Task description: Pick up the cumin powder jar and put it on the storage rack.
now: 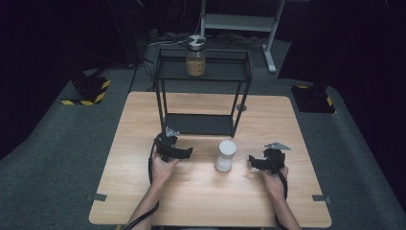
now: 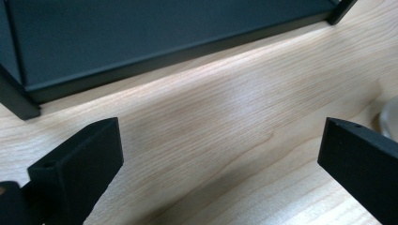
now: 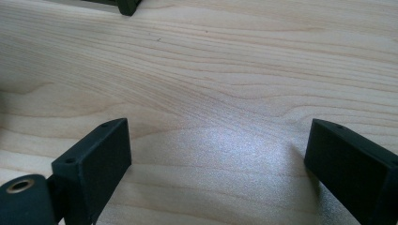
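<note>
A white cylindrical container stands upright on the wooden table, between my two grippers and touched by neither. My left gripper rests to its left, just in front of the black two-tier shelf. Its jaws are open over bare wood, with the shelf's lower tier ahead and the container's edge at the far right. My right gripper sits to the container's right, open with only bare wood between the jaws. A glass jar with brown contents and a metal lid stands on the top tier.
The shelf's lower tier holds nothing. One shelf foot shows at the top of the right gripper view. Grey carpet surrounds the table, with black stands at both back corners and a white frame behind.
</note>
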### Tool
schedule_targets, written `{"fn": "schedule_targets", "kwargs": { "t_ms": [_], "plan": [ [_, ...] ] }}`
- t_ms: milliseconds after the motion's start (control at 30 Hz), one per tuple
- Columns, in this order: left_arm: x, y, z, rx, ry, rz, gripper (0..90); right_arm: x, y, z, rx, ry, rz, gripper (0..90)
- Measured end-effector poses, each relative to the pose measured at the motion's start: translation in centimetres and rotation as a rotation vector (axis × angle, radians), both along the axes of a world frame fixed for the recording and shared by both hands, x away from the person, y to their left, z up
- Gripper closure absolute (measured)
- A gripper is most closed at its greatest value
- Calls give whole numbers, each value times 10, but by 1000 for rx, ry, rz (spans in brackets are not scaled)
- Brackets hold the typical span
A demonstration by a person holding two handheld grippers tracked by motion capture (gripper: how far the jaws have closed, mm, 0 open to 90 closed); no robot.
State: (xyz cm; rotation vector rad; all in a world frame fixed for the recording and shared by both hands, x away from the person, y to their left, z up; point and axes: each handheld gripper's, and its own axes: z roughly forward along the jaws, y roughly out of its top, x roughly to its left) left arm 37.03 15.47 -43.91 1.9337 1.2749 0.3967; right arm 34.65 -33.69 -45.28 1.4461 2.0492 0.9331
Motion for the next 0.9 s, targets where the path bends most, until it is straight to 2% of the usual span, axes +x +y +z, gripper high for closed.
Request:
{"fn": "schedule_targets", "kwargs": {
  "t_ms": [33,233,367,533,900],
  "plan": [
    [-1,-4,-3,12,-5,6,5,0,0,0,0,-1,0,69],
    [-5,-11,-13,14,-18,38,4,0,0,0,1,0,-1,69],
    [-8,-11,-20,-2,-22,57,3,0,0,0,1,0,0,69],
    [-7,-13,-26,-6,-13,55,4,0,0,0,0,1,0,69],
    [-7,-20,-25,17,-14,48,4,0,0,-1,2,-5,0,69]
  ]
}}
